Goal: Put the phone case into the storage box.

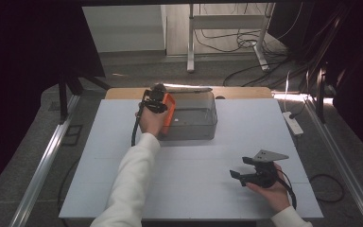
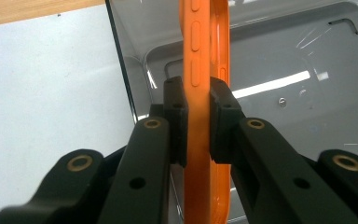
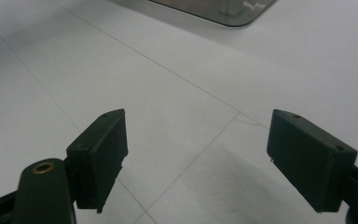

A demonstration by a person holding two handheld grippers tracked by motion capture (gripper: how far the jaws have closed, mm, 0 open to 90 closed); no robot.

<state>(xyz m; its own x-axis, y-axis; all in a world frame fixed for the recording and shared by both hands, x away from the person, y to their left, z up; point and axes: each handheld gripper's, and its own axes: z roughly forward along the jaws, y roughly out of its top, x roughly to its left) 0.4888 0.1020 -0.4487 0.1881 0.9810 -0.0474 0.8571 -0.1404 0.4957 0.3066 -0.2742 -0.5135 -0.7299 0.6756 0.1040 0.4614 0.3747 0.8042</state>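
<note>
Left gripper view shows my left hand-held gripper (image 2: 198, 123) clamped on an orange phone case (image 2: 204, 70) above the clear bin (image 2: 307, 93) beyond it, probably lowering next.

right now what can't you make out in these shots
- Orange phone case: left gripper view, the left tongs cover its middle and the frame edges cut off both ends.
- Clear plastic bin: high view, the left hand hides its near left corner; whether anything lies inside is too small to tell.
- Right tongs: nothing between them; the bin corner is cut off.
</note>
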